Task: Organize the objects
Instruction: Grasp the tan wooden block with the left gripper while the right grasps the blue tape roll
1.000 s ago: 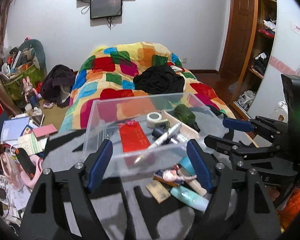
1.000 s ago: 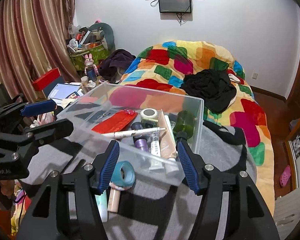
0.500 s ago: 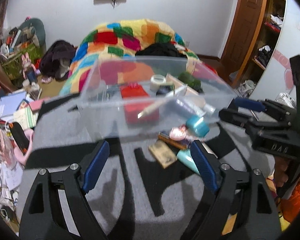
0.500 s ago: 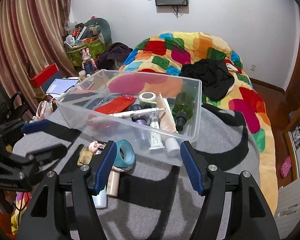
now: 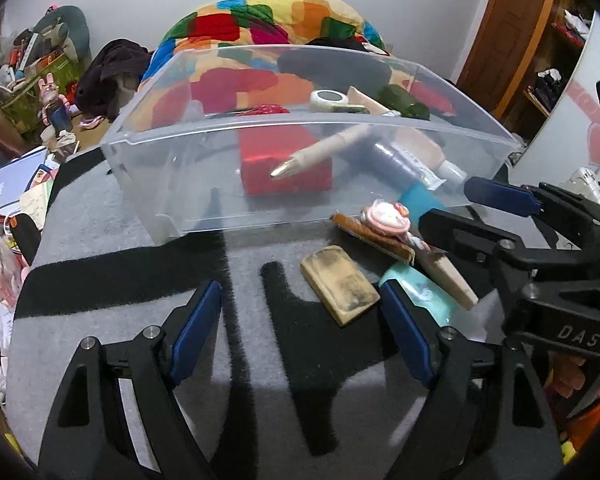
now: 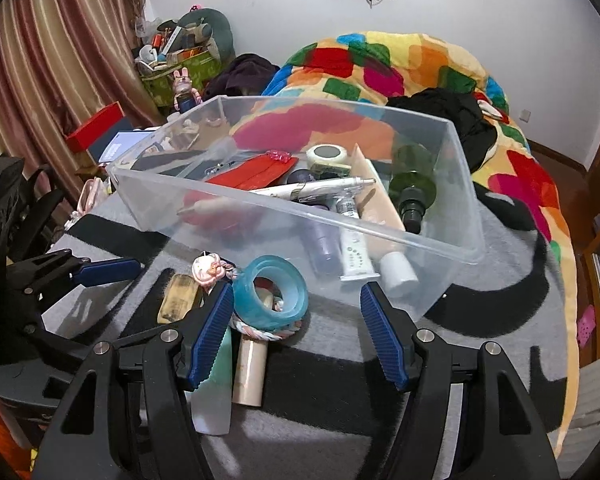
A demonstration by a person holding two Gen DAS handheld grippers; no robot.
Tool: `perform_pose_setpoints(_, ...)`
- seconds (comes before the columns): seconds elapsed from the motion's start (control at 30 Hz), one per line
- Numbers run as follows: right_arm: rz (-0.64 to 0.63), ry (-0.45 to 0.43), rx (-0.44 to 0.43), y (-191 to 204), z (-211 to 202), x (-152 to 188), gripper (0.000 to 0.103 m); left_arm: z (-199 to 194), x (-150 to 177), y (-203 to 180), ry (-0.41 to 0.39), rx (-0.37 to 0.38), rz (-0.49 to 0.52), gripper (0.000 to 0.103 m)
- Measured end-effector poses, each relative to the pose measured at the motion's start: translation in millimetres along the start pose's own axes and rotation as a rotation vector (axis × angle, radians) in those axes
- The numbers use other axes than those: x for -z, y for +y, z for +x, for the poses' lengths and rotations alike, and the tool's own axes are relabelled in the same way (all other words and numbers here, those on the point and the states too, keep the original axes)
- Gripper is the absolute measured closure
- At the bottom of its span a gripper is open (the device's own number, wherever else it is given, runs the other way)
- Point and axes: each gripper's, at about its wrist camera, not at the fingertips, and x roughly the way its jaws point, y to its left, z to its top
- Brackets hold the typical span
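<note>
A clear plastic bin (image 6: 452,184) sits on the grey-and-black covered table (image 5: 140,360), toward its far side. Its walls are see-through and slightly cloudy, with a thin lip round the top. Inside lie a flat red packet (image 6: 256,174), a white roll of tape (image 6: 327,157), a dark green bottle (image 6: 414,184) tipped on its side at the right end, a long pale pen (image 6: 312,189) lying slantwise across the other things, and a white tube (image 6: 354,248) against the near wall.

Just outside the near wall, a small heap lies on the table: a teal ring of tape (image 6: 274,292) standing on edge, a pink round charm (image 6: 208,267) on a braided cord, a worn tan block (image 5: 338,290), a beige tube (image 6: 250,372) and a pale mint tube (image 5: 424,298) partly hidden behind the fingers.

The right gripper (image 6: 296,332) hangs near the heap with its blue-padded fingers spread wide, the left one beside the teal ring, holding nothing. The left gripper (image 5: 300,336) is low over the table, fingers likewise spread and empty, the tan block just beyond them. Each gripper shows at the edge of the other's view.

Beyond the table are a bed with a patchwork quilt (image 6: 400,64), dark clothes (image 6: 448,112) on it, and striped curtains (image 6: 60,40) at the left.
</note>
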Motion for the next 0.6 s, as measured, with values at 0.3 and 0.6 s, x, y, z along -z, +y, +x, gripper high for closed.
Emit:
perform_pose_setpoints(0.3, 0.024, 0.01, -0.038, -5.7, 1.1, 1.9, 0.045, -7.8, 9.3, 14.9, -0.025, -0.005, -0.02, 0.027)
perform_pose_setpoints(0.6, 0.054, 0.042, -0.086, -4.0, 14.1, -0.3, 0.067, -0.9, 2.1, -6.1, -0.052, -0.016, 0.036, 0.059)
